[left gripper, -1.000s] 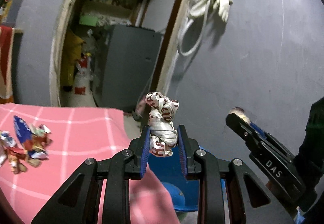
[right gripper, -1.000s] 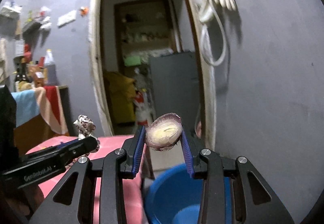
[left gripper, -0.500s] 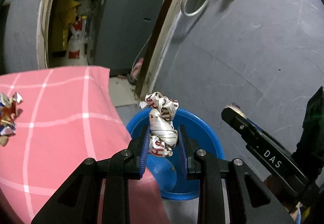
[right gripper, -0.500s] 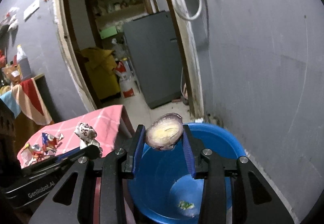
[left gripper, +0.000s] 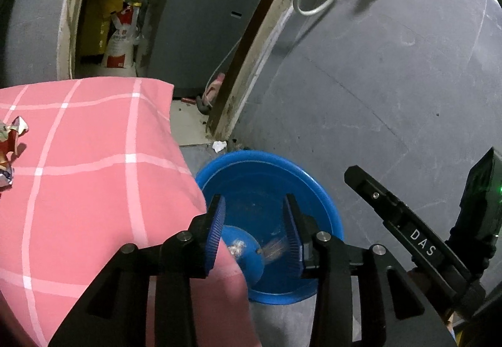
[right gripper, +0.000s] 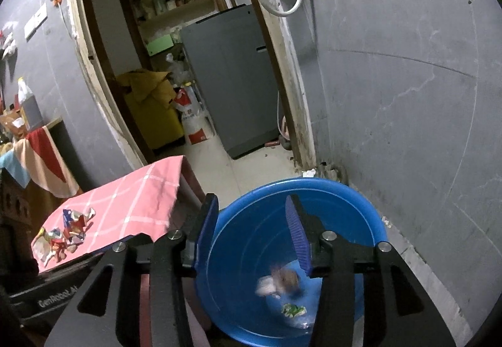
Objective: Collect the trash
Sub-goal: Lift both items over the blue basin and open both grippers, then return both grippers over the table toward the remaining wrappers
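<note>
A blue basin (left gripper: 317, 187) (right gripper: 370, 208) stands on the floor beside the table. My left gripper (left gripper: 253, 219) hangs above it with its jaws opening and nothing between them. A crumpled white-and-red wrapper (left gripper: 236, 246) lies at the basin's bottom, next to a blurred onion piece (left gripper: 274, 250). Over the same basin my right gripper (right gripper: 252, 229) has its jaws opening too, with an empty gap. Below it the blurred onion half (right gripper: 287, 277) and the pale wrapper (right gripper: 265, 285) sit inside, near a green scrap (right gripper: 293, 311). The right gripper's black finger (left gripper: 404, 230) shows in the left wrist view.
A table with a pink checked cloth (left gripper: 84, 177) (right gripper: 131, 199) carries several crumpled wrappers (right gripper: 66, 230) (left gripper: 11, 143). A grey wall (left gripper: 392, 80) rises right behind the basin. An open doorway (right gripper: 188, 64) leads to a room with a grey fridge (right gripper: 232, 77) and sacks.
Both grippers opened. The wrapper left the left jaws and the onion half left the right jaws; both now lie in the blue basin. Both views tipped further down toward it.
</note>
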A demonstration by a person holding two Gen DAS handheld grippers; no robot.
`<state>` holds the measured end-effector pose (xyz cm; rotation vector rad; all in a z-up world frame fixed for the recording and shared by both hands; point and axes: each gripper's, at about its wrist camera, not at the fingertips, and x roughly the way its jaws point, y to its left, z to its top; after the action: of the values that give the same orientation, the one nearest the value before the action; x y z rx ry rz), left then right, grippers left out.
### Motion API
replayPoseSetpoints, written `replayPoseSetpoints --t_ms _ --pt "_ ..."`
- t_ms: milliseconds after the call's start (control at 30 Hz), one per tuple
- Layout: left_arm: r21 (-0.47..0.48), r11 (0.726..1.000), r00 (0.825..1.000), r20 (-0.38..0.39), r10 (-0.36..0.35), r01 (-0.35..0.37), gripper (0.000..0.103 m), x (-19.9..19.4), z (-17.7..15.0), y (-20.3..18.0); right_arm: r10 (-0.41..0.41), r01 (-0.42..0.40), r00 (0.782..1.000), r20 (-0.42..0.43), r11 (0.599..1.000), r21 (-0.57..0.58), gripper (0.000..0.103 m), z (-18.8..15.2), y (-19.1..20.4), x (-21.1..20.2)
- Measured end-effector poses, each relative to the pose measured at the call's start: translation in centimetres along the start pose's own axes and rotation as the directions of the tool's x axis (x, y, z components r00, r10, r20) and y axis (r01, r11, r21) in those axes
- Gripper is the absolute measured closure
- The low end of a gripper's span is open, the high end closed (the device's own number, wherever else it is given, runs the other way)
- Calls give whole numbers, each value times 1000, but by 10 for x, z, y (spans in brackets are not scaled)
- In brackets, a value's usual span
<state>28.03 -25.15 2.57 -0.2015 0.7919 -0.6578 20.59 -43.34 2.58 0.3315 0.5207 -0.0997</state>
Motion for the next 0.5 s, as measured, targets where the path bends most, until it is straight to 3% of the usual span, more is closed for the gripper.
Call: replayPoseSetpoints --t_ms 67,333,400,467,500 --pt "-3 1000 1000 17 9 -9 69 -6 1 3 1 -1 1000 10 1000 0 58 0 1 -1" --pt "27 996 984 160 77 -82 48 -54 4 13 27 -24 995 101 999 -29 47 4 11 -15" --pt "25 995 975 200 94 -101 41 -67 5 16 39 -34 991 128 998 -45 40 4 17 -19" --pt "19 992 964 242 113 -121 33 -81 6 20 56 -47 985 163 997 -61 27 4 23 -24" --pt "15 992 959 258 120 -128 26 -86 6 23 67 -55 981 182 996 -70 26 4 27 -27"
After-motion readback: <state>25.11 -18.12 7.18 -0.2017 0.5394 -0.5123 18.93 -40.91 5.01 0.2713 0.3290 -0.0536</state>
